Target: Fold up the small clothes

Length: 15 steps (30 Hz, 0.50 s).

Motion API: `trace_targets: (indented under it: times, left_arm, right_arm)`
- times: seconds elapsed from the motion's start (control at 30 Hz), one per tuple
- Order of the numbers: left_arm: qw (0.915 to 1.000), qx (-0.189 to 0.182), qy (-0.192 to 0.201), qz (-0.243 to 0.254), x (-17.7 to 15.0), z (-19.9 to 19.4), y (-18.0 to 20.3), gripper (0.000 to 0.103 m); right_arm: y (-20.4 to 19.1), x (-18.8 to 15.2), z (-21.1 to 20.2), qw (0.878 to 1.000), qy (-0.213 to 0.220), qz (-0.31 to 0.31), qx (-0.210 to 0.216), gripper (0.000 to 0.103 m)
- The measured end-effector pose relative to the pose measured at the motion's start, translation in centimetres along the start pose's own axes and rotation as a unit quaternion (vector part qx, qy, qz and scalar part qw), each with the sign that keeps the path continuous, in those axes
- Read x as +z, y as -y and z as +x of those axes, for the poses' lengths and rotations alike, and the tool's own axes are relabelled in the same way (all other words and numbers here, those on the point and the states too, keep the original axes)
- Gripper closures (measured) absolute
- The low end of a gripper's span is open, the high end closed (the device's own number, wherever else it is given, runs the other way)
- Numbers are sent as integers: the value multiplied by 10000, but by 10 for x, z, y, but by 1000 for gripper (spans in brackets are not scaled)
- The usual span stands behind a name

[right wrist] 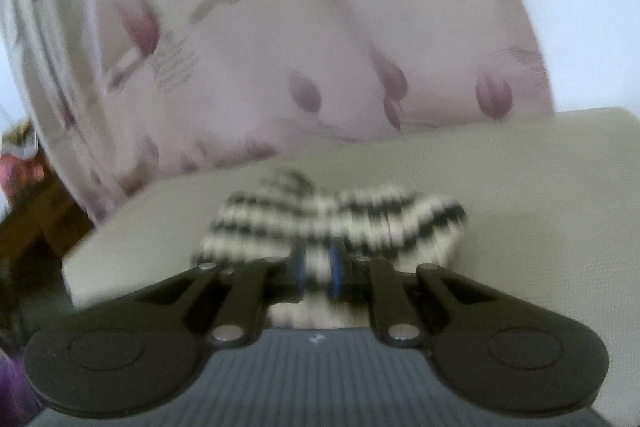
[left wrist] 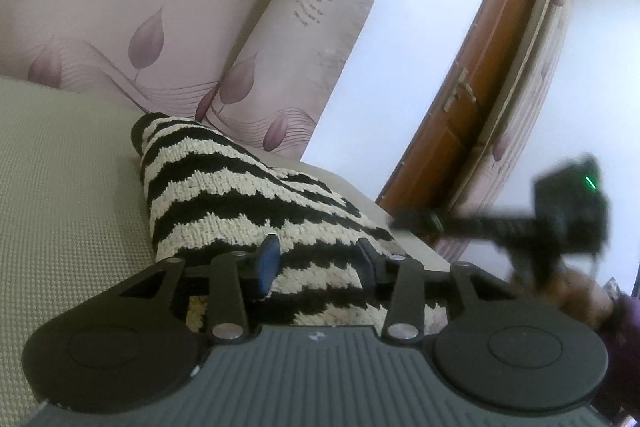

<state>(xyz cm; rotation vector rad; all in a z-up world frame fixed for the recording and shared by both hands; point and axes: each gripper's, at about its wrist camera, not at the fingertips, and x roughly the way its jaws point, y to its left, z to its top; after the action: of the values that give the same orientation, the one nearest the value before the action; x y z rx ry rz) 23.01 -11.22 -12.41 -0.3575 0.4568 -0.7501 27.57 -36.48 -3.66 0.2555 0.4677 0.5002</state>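
Observation:
A black-and-cream zigzag knitted garment [left wrist: 224, 187] lies on a beige textured surface [left wrist: 64, 187]. My left gripper [left wrist: 318, 263] has its blue-padded fingers [left wrist: 269, 259] apart with the garment's near edge between them, the cloth rising over the jaws. In the right wrist view the same garment [right wrist: 340, 219] is blurred and bunched. My right gripper [right wrist: 318, 269] is closed narrowly on its near edge, with cloth between the blue pads [right wrist: 335, 273]. The right gripper also shows, blurred, in the left wrist view [left wrist: 416, 219].
A pink floral curtain [left wrist: 132, 11] hangs behind the beige surface. A brown wooden door [left wrist: 488, 75] with a handle stands to the right. The surface's edge [right wrist: 80, 267] drops off at the left of the right wrist view, with dark furniture beyond.

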Motion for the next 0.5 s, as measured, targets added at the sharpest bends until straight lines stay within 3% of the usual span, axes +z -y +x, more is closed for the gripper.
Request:
trace_targets:
  times: [0.13, 0.2, 0.5]
  left_arm:
    - [9999, 40, -26, 90, -1, 0, 3, 58]
    - [9997, 110, -50, 214, -1, 1, 7, 58]
    - [9959, 498, -99, 746, -5, 2, 25, 58]
  right_arm:
    - [-10, -43, -12, 9958, -510, -629, -419, 92]
    - [-10, -55, -17, 9940, -385, -872, -536, 92]
    - [3, -67, -19, 9965, 0, -601, -580, 93]
